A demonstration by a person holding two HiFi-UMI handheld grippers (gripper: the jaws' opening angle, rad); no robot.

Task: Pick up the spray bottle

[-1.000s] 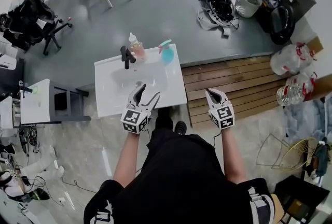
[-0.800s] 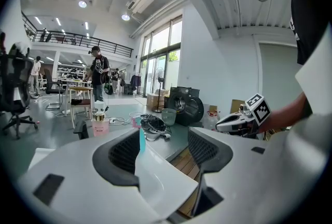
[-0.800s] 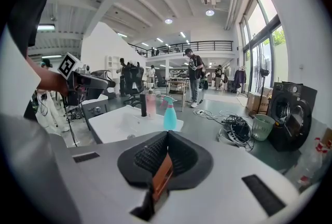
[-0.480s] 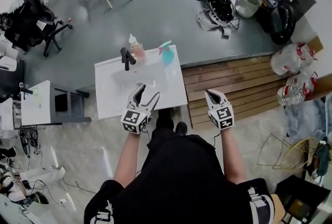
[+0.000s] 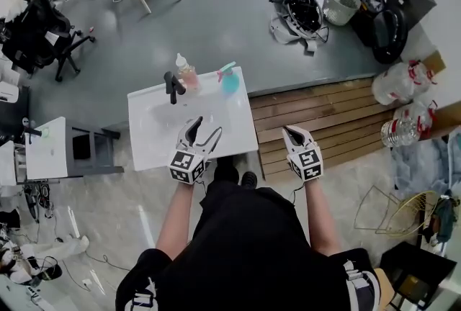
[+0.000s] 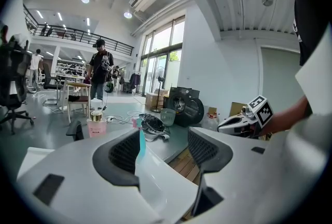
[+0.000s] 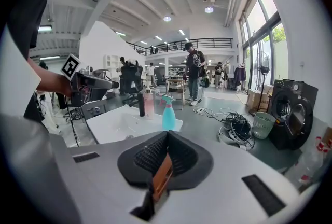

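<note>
A teal plastic spray bottle (image 5: pixel 230 78) stands on the glossy white worktop (image 5: pixel 155 147). The left gripper (image 5: pixel 207 127) holds its ribbed jaws wide apart and empty; the right gripper (image 5: pixel 289 132) has its jaws pressed together.

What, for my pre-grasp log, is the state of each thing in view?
spray bottle: upright on the far right corner of the sink, untouched.
pump bottle: upright beside the faucet.
left gripper: open, empty.
right gripper: shut, empty.
</note>
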